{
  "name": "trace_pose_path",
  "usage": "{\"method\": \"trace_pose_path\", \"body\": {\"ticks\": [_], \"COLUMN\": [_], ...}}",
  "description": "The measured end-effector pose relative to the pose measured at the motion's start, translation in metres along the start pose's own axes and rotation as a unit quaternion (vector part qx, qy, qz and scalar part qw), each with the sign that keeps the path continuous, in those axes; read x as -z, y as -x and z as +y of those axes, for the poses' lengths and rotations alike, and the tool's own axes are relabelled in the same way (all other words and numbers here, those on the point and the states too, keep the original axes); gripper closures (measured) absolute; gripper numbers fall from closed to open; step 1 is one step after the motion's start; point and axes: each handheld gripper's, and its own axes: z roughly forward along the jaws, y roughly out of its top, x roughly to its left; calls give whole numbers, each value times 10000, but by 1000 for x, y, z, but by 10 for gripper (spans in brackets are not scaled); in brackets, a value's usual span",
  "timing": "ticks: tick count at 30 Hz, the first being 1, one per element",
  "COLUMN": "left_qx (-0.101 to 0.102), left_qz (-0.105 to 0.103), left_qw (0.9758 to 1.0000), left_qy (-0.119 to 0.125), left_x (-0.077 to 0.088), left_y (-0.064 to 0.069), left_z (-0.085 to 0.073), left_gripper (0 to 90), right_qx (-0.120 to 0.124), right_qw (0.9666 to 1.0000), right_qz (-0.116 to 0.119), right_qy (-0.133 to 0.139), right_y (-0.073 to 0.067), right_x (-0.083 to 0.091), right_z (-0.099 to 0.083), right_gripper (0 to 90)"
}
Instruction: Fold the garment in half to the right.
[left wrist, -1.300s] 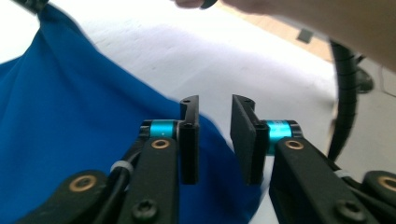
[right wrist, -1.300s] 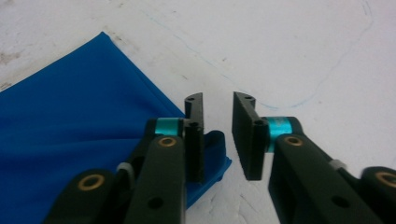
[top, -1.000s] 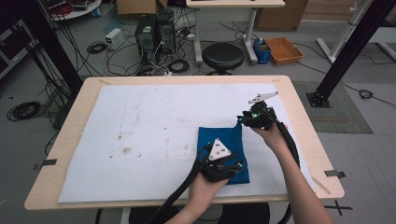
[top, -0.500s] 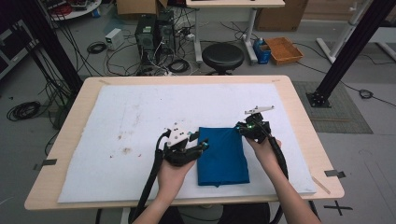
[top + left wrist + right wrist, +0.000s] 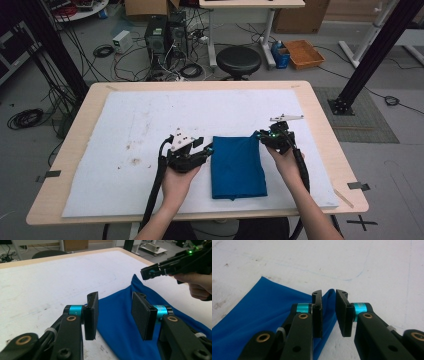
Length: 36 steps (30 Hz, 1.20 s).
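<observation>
One folded blue cloth (image 5: pixel 237 166) counted on white table cover (image 5: pixel 125 125). Two hand-held grippers counted: left gripper (image 5: pixel 206 150) beside cloth, right gripper (image 5: pixel 260 135) at cloth's far corner. One round black stool (image 5: pixel 238 60) counted beyond table. One orange tray (image 5: pixel 305 53) counted beside stool.

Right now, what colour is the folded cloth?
Plain royal blue cloth, no pattern; the high view shows it best.

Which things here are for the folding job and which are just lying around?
For the job: blue cloth, left tongs, right tongs, white mat on the table.

Just lying about: black stool, orange tray, computer boxes, cables on the floor.
</observation>
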Motion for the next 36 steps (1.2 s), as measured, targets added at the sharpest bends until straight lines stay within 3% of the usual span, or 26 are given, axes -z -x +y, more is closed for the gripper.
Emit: {"method": "trace_pose_path", "body": {"ticks": [3, 7, 19, 23, 26, 29, 32, 36], "left_qx": [4, 9, 48, 85, 141, 208, 299, 227], "left_qz": [37, 38, 113, 128, 120, 120, 125, 245], "left_qw": [10000, 10000, 9999, 9998, 9996, 9993, 9983, 9975], "left_qy": [-22, -33, -119, -147, -200, -271, -486, -619], "left_x": [0, 0, -7, -11, -19, -33, -51, -71], "left_y": [-2, -2, -8, -12, -17, -24, -33, -38], "left_z": [-1, -2, -5, -4, -4, -4, -4, -4], "left_gripper": [572, 572, 572, 572, 572, 572, 571, 572], "right_qx": [3, 135, -63, -273, -313, -325, -368, -178], "right_qw": [10000, 9998, 9995, 9993, 9994, 9993, 9991, 9994], "right_qz": [-26, -77, -240, -180, -138, -186, -136, -114], "right_qy": [-79, -138, -205, -154, 48, 65, -177, -258], "right_y": [-4, -8, 5, 11, 12, 12, 12, 8], "right_x": [-7, -11, -4, -2, 3, -1, -13, -19], "right_z": [-2, -6, -11, -10, -3, 5, 7, 7], "right_gripper": [723, 898, 898, 791, 739, 702, 704, 835]}}
